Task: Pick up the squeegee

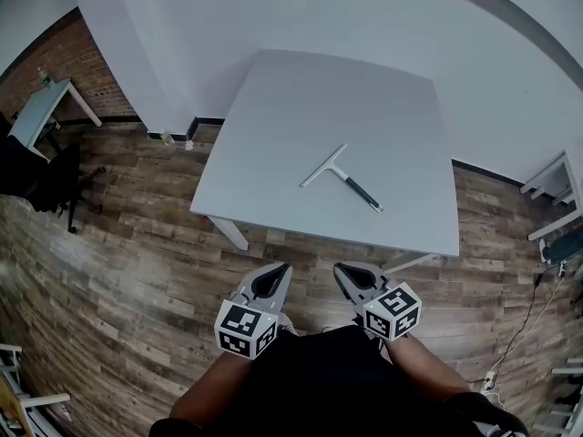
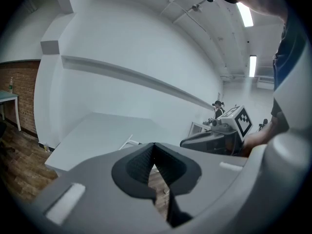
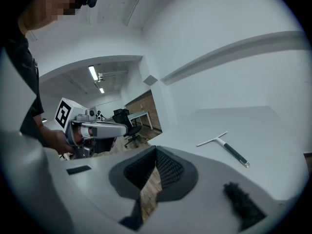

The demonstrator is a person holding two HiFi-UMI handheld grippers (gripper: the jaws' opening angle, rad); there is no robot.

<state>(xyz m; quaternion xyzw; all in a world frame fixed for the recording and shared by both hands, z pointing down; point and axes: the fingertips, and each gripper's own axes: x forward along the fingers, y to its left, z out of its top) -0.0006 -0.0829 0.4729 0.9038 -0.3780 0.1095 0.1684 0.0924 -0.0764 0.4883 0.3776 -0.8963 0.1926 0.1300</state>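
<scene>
On the white counter [image 1: 273,126], near its middle, the squeegee [image 1: 342,178] is found lying flat, handle toward 4 o'clock. At 6 o'clock, over the wood floor [image 1: 137,262], the left gripper [image 1: 282,269] and right gripper [image 1: 340,269] are noted side by side, fingers closed on nothing.

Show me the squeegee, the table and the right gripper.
squeegee [image 1: 342,176]: head view, handle near the blade
table [image 1: 301,98]: head view, bare top
right gripper [image 1: 340,269]: head view, closed fingertips

Overhead and both gripper views share the squeegee [image 1: 344,177].
</scene>
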